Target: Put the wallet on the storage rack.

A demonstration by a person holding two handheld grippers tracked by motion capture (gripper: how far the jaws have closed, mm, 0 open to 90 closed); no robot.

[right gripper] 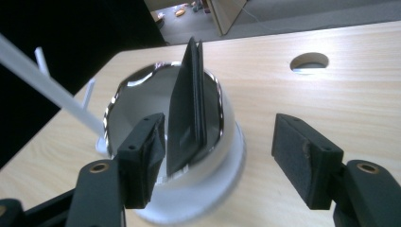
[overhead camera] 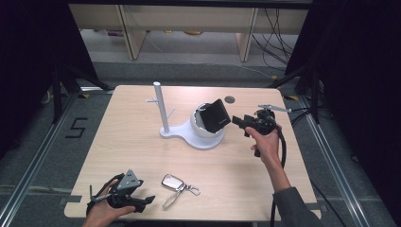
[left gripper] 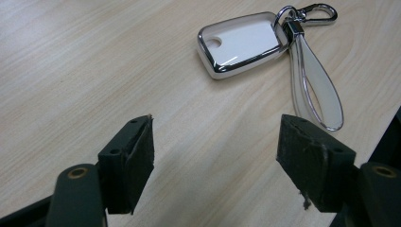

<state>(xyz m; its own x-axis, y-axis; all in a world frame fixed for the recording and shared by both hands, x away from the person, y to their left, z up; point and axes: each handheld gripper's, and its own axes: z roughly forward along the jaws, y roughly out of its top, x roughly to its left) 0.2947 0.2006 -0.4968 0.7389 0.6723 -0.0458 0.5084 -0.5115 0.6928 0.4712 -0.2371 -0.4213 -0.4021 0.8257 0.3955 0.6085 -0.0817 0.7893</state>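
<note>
scene: light wood table (overhead camera: 142, 142), white stand with a pole (overhead camera: 159, 106) and a bowl (overhead camera: 206, 126) at its far middle
wallet: black wallet (overhead camera: 217, 116) stands on edge in the bowl, tilted, top half above the rim; in the right gripper view it (right gripper: 189, 104) leans inside the shiny rim
key fob: white and chrome key fob (overhead camera: 173, 182) with strap and clip lies flat at the near middle, well apart from the stand
right gripper: right gripper (overhead camera: 242, 124) sits just right of the bowl, jaws wide, holding nothing, aimed at the wallet
left gripper: left gripper (overhead camera: 145, 202) rests at the near left edge, jaws wide, empty; the key fob (left gripper: 243, 42) lies just beyond its jaws
step in hand: looks like the right gripper working on the wallet in the bowl, either just let go or about to take it; cannot tell which
how to do well: line the jaws across the wallet's thin faces, not its edges; grip the exposed top half, clear of the bowl rim
risk: one jaw sits close to the rim; a nudge could shift the stand
left side tip: fob is flat and slick, so probably pinch across its narrow width or take the strap
</note>
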